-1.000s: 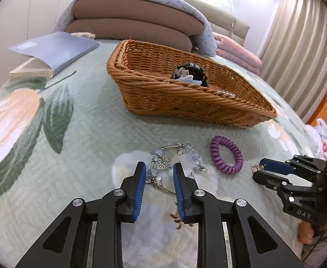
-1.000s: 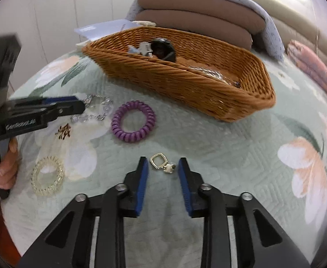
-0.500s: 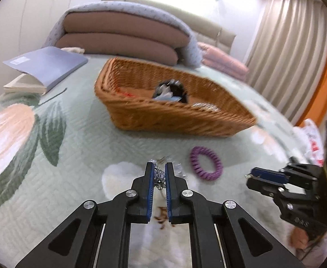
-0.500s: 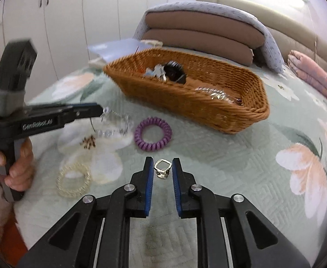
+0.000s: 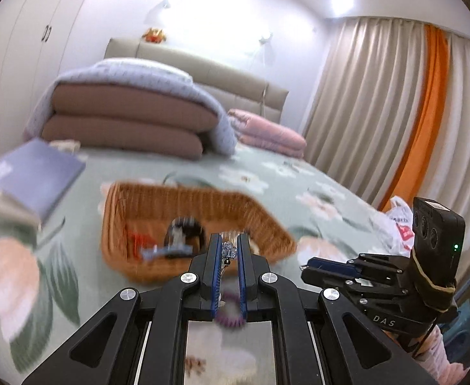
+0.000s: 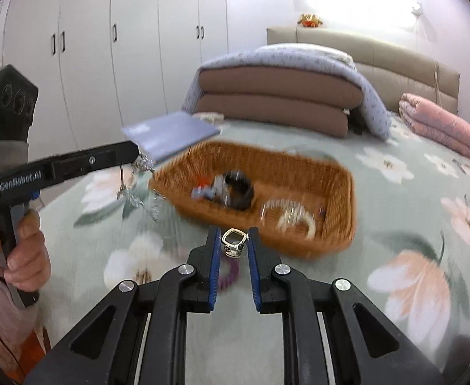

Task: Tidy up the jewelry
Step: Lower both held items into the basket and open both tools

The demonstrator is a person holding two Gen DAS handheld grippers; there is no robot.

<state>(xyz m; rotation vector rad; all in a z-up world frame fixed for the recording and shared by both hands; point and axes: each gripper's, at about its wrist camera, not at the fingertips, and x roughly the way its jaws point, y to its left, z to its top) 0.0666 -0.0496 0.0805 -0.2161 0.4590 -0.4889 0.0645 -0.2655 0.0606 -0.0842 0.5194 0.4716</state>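
Right wrist: basket (image 6: 352,192) rim beyond tongs (image 6: 233,243)

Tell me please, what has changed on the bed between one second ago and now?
Both grippers closed and rose. The left gripper took the beaded bracelet off the quilt; it now dangles in the air. The right gripper clamped the small square ring and lifted it too. The wicker basket and the purple coil hair tie stayed where they were.
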